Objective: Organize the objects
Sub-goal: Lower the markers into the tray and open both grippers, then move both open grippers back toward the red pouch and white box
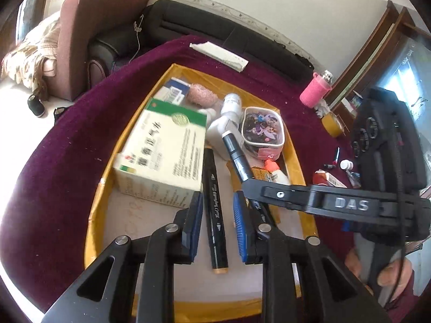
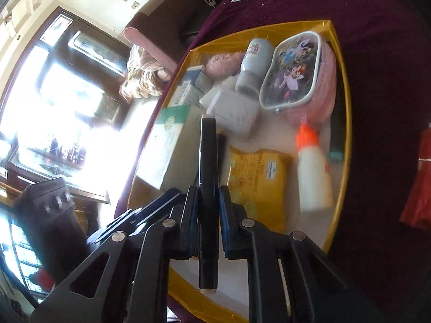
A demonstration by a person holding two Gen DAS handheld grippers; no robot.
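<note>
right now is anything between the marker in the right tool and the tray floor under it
Nothing visible blocks it. The right tool holds its marker over the tray; another marker lies beside it, a yellow packet on the other side.

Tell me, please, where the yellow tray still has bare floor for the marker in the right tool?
Bare floor lies at the tray's near end, below the green-and-white box, left of the lying marker. The far end is crowded around the pouch.
</note>
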